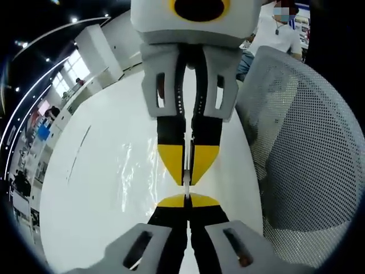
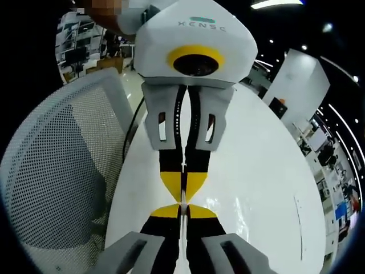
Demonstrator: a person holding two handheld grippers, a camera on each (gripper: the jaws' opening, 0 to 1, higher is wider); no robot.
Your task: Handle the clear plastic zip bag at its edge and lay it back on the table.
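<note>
- Bright office space surrounds a long glossy white table (image 1: 102, 188), with desks and windows far off at the left of the left gripper view and a seated person in a white shirt (image 1: 279, 34) beyond the table's far end.
- On the table's left part in the left gripper view, a thin dark line (image 1: 78, 153) runs along the surface; I cannot tell what it is.
- Near the middle, the clear plastic zip bag (image 1: 130, 177) shows as a crinkled, shiny sheet stretching left from both grippers' tips; its outline against the white table is hard to trace.
- At the centre of the left gripper view, the left gripper (image 1: 187, 201) rises from the bottom with its yellow-and-black jaws pressed together on a thin pale edge, apparently the bag's edge.
- Tip to tip against it, the right gripper (image 1: 187, 171) comes down from the top of that view, jaws likewise closed on the same thin edge.
- In the right gripper view the same meeting shows reversed: right gripper (image 2: 183, 210) from below, left gripper (image 2: 183, 191) from above, with faint glints of the bag (image 2: 254, 201) to their right.
- A grey mesh-backed office chair (image 1: 308, 154) stands against the table's right side in the left gripper view; in the right gripper view the chair (image 2: 63, 171) sits at the left, with a thin dark cable (image 2: 132, 128) trailing beside it.
</note>
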